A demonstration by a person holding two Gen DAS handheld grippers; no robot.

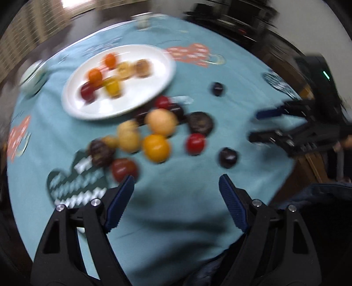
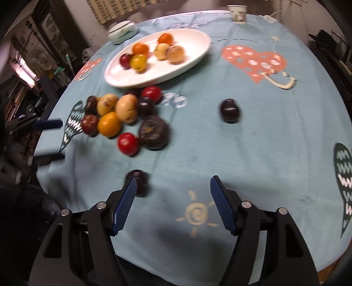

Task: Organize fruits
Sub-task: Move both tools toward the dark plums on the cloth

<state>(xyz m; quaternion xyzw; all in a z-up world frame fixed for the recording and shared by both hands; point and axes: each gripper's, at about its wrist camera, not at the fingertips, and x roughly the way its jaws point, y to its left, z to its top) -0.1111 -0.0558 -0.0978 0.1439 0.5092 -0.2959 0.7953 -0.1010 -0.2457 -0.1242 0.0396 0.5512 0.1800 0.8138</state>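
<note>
A white plate (image 1: 88,110) (image 2: 136,79) at the far left holds several orange, yellow and red fruits. In front of it lies a loose pile: an orange fruit (image 1: 156,147) (image 2: 109,124), a red one (image 1: 195,143) (image 2: 128,143) and a large dark one (image 1: 200,123) (image 2: 154,132). Two dark plums lie apart, one far (image 1: 217,88) (image 2: 230,110) and one near (image 1: 227,157) (image 2: 140,182). My left gripper (image 1: 176,182) (image 2: 50,139) is open over bare cloth, with a red-brown fruit (image 1: 123,169) by its left fingertip. My right gripper (image 2: 173,182) (image 1: 255,125) is open; the near plum sits at its left fingertip, partly hidden.
A teal tablecloth (image 2: 242,154) with heart and sun prints covers the round table. A white lidded bowl (image 2: 122,30) and a cup (image 2: 237,13) stand at the far edge. The near table edge is close below both grippers. The left wrist view is motion-blurred.
</note>
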